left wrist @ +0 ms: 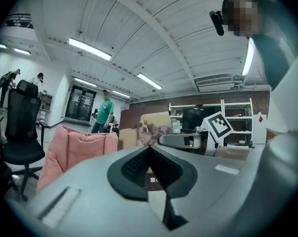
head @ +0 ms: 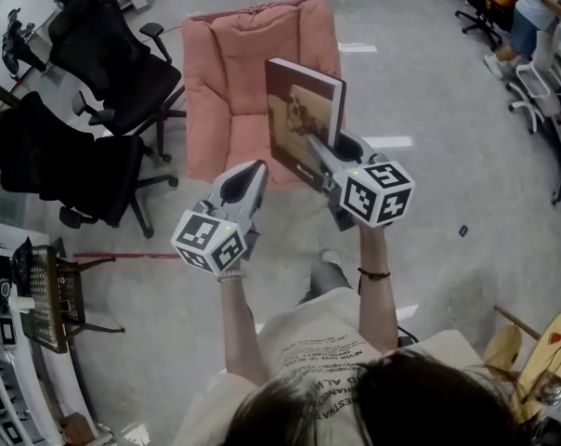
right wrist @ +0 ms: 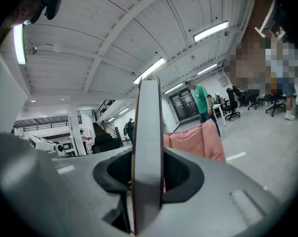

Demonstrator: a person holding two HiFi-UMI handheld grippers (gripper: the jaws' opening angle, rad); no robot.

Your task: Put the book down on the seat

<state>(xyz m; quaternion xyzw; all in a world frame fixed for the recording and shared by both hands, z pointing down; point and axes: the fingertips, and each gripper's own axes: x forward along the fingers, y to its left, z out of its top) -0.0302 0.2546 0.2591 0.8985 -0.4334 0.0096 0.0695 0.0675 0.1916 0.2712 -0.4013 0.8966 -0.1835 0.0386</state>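
- The seat (head: 248,72), a pink cushioned armchair, stands on the grey floor (head: 429,110) ahead of me. Its cushion is bare and turned my way, so there is room to lay the book on it.
- Two black office chairs (head: 104,63) stand to the left of the seat, apart from it and playing no part in the job.
- The book (head: 304,110), a brown hardback with a picture on its cover, is in the air, not yet on the seat. It overlaps the seat's right side in the head view, and I cannot tell how near it is. It stands upright because it is pinched only at its lower edge.
- My right tongs (head: 325,156) are clamped on that lower edge and point level toward the seat. I judge that lowering the book comes next.
- My left tongs (head: 253,173) are closed with nothing between them. They sit just left of the book and are idle, since one grip carries it.
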